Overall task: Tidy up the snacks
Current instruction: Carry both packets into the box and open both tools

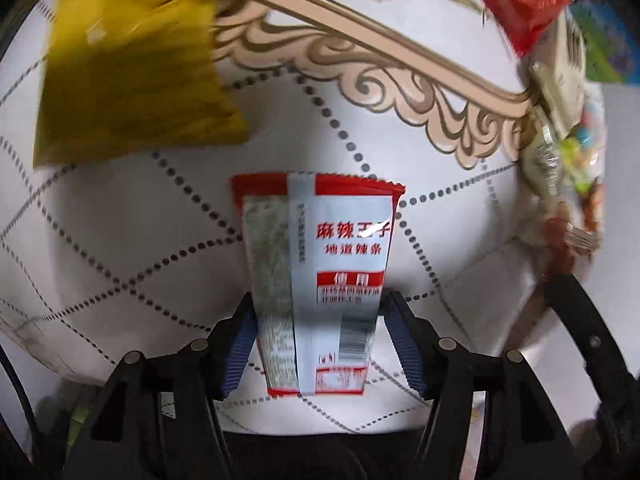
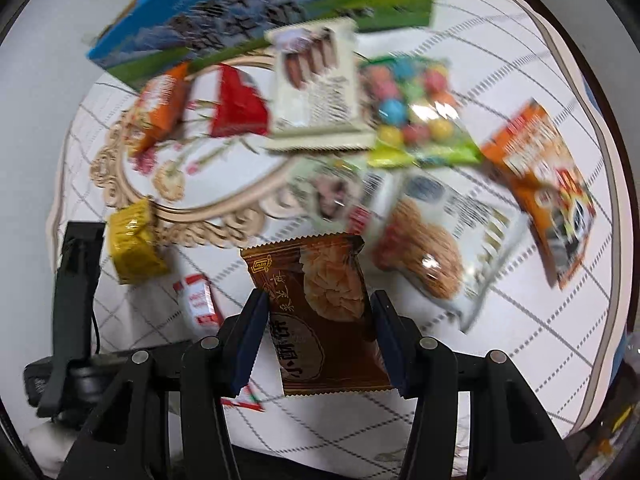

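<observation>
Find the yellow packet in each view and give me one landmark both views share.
Left wrist view: the yellow packet fills the upper left, above and left of the red-and-white packet between the left gripper's fingers.
Right wrist view: the yellow packet lies at the left, beside the other gripper's black body.
Shared landmark: the tan scroll border printed on the tablecloth, running right next to the yellow packet in both views.

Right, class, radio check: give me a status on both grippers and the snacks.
Left gripper shut on red-and-white packet. Right gripper shut on brown biscuit packet. Loose snack pile ahead, yellow packet nearby; path open.
</observation>
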`<state>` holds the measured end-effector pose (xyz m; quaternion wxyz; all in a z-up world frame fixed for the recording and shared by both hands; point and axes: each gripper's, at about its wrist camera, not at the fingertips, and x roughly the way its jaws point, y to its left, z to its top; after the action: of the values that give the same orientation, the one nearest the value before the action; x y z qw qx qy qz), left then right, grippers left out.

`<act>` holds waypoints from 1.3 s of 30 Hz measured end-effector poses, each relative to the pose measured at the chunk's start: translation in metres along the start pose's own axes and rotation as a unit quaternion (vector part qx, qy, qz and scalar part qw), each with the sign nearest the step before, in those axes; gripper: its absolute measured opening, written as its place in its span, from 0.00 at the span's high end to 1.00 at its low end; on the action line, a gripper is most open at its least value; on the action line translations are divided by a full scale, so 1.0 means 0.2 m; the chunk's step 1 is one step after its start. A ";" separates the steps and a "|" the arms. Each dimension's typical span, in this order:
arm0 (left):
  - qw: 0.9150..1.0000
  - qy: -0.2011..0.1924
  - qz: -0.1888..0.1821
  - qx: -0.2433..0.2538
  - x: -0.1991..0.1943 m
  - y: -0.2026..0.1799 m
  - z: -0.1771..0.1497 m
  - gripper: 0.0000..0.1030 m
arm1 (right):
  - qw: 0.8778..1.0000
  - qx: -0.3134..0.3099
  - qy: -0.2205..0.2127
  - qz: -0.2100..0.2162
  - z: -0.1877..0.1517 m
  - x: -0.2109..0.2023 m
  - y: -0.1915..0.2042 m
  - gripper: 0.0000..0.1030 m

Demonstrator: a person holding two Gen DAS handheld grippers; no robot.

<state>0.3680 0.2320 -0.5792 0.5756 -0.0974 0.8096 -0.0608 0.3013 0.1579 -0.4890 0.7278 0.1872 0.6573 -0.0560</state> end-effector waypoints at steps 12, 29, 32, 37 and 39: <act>0.982 -0.147 0.059 0.103 -0.58 -0.16 -0.12 0.61 | 0.999 0.002 -0.038 0.026 0.02 -0.15 0.00 0.46; 0.938 -0.307 0.036 0.154 -1.46 -0.51 0.50 0.61 | 0.980 -0.010 -0.191 0.051 0.88 -0.71 0.24 0.46; 0.943 -0.295 0.046 0.149 -1.39 -0.53 0.75 0.61 | 0.981 -0.016 -0.194 0.023 1.10 -0.70 0.26 0.46; 0.947 -0.266 0.083 0.158 -1.29 -0.55 1.10 0.61 | 0.984 -0.012 -0.175 -0.019 1.47 -0.56 0.25 0.46; 0.949 -0.253 0.099 0.161 -1.23 -0.54 1.23 0.61 | 0.986 -0.004 -0.164 -0.035 1.62 -0.49 0.22 0.46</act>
<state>0.6887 0.1855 -0.4105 0.7729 0.0653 0.6221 -0.1063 0.6058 0.0701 -0.3635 0.8244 0.1494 0.5350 -0.1086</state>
